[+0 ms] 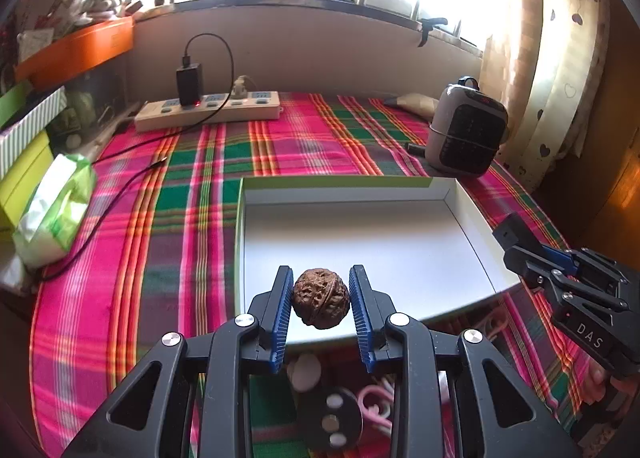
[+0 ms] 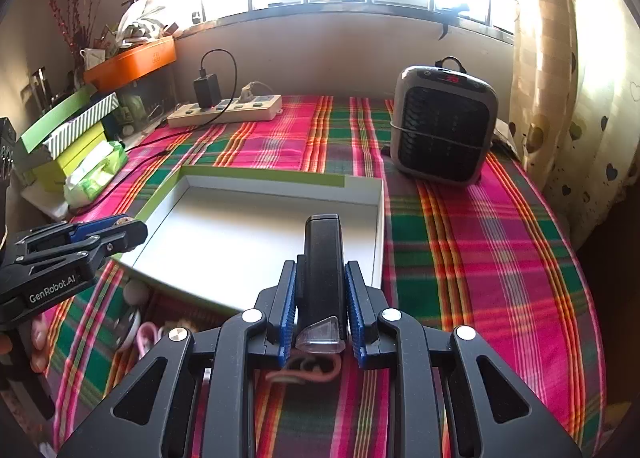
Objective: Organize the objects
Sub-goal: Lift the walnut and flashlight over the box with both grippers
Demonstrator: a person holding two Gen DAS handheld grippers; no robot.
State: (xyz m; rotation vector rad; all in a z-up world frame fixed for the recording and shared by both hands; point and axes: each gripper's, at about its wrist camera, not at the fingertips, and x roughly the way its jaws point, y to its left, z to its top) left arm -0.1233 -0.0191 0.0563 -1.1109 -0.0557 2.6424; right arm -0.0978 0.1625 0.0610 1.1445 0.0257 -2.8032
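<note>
Blue-padded and up close, the left claw is clamped on a brown walnut, held over the near edge of the white tray. Over in the right wrist view, the right claw grips a black, clear-tipped stick-shaped gadget, also above the tray's near rim. Behind, a grey heater stands on the plaid-covered worktop, beside a power strip.
</note>
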